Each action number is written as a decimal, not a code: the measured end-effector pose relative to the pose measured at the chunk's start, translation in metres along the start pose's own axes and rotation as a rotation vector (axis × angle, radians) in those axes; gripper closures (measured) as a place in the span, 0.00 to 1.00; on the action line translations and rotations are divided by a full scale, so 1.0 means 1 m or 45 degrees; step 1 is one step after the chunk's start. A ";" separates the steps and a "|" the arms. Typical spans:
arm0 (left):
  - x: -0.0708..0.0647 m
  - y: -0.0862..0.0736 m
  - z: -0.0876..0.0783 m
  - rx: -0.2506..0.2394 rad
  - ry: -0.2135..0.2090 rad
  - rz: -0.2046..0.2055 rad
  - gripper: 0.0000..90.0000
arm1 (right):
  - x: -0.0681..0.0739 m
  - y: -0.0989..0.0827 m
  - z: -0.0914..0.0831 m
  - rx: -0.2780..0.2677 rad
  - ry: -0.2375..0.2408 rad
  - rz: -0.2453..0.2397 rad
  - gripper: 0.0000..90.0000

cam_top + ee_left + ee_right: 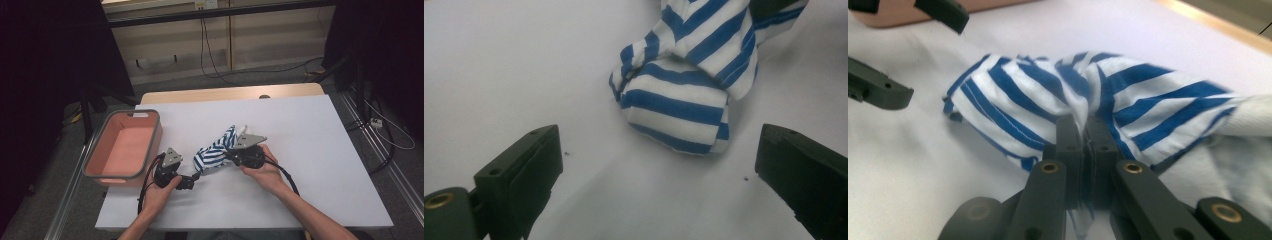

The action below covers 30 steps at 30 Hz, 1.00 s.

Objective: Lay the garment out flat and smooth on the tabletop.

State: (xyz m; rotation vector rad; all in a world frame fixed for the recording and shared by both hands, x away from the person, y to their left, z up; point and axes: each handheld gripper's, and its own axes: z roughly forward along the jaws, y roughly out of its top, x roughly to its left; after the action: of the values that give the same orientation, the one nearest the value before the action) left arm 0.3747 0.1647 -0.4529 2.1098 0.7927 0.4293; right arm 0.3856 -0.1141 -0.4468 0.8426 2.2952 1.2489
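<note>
Near the middle of the white worktop (pixel 310 150) lies a blue-and-white striped cloth (pixel 216 150), bunched into a loose heap. Right tongs (pixel 1087 131) are pinched tight on a fold of it, the jaws pressed together with fabric gathered between them, while the rest of the cloth spreads to either side. Left tongs (pixel 659 165) stand wide apart, resting low over the worktop just short of the cloth's folded end, touching nothing. At the worktop's left edge sits a pink bin (pixel 102 150) with a grey rim.
</note>
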 end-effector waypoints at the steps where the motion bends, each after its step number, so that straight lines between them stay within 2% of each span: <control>1: -0.001 0.001 0.000 -0.007 0.015 -0.003 0.06 | -0.003 0.003 -0.006 -0.024 -0.010 0.012 0.98; 4: -0.002 0.002 0.001 -0.020 0.021 -0.009 0.06 | -0.007 0.007 -0.014 -0.049 -0.018 0.034 0.98; 6: -0.003 0.004 0.001 -0.040 0.020 -0.004 0.07 | -0.013 0.015 -0.025 -0.103 -0.031 0.054 0.98; 8: -0.004 0.007 0.003 -0.052 0.031 -0.007 0.08 | -0.015 0.017 -0.028 -0.117 -0.035 0.060 0.98; 10: -0.005 0.009 0.005 -0.087 0.003 0.007 0.08 | -0.017 0.021 -0.033 -0.139 -0.038 0.062 0.98; 11: -0.008 0.014 0.007 -0.067 0.027 0.037 0.08 | -0.019 0.024 -0.037 -0.148 -0.039 0.065 0.98; 17: -0.010 0.023 0.006 -0.071 0.001 0.012 0.12 | -0.027 0.025 -0.043 -0.159 -0.067 0.078 0.98; 19: -0.008 0.027 0.003 -0.083 -0.014 -0.027 0.18 | -0.030 0.025 -0.047 -0.172 -0.080 0.091 0.98; 21: -0.006 0.032 0.001 -0.092 -0.017 -0.028 0.23 | -0.033 0.026 -0.050 -0.190 -0.087 0.098 0.98; 23: -0.005 0.037 0.000 -0.112 -0.046 -0.046 0.31 | -0.035 0.028 -0.053 -0.205 -0.090 0.106 0.98; 24: -0.005 0.037 0.000 -0.112 -0.046 -0.046 0.34 | -0.035 0.028 -0.053 -0.205 -0.090 0.106 0.98; 25: -0.005 0.044 0.001 -0.118 -0.065 -0.034 0.38 | -0.037 0.028 -0.053 -0.207 -0.092 0.107 0.98; 26: -0.005 0.044 0.001 -0.118 -0.065 -0.034 0.39 | -0.037 0.028 -0.053 -0.207 -0.092 0.107 0.98; 27: -0.008 0.051 0.007 -0.127 -0.087 -0.028 0.40 | -0.037 0.028 -0.052 -0.208 -0.089 0.110 0.98; 30: -0.010 0.057 0.016 -0.104 -0.101 -0.004 0.42 | -0.038 0.029 -0.050 -0.205 -0.088 0.111 0.98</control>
State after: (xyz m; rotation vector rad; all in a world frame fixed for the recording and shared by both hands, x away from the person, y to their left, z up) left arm 0.3980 0.1226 -0.4173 2.0367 0.7212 0.3680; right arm 0.3933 -0.1577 -0.3943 0.9216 2.0919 1.3980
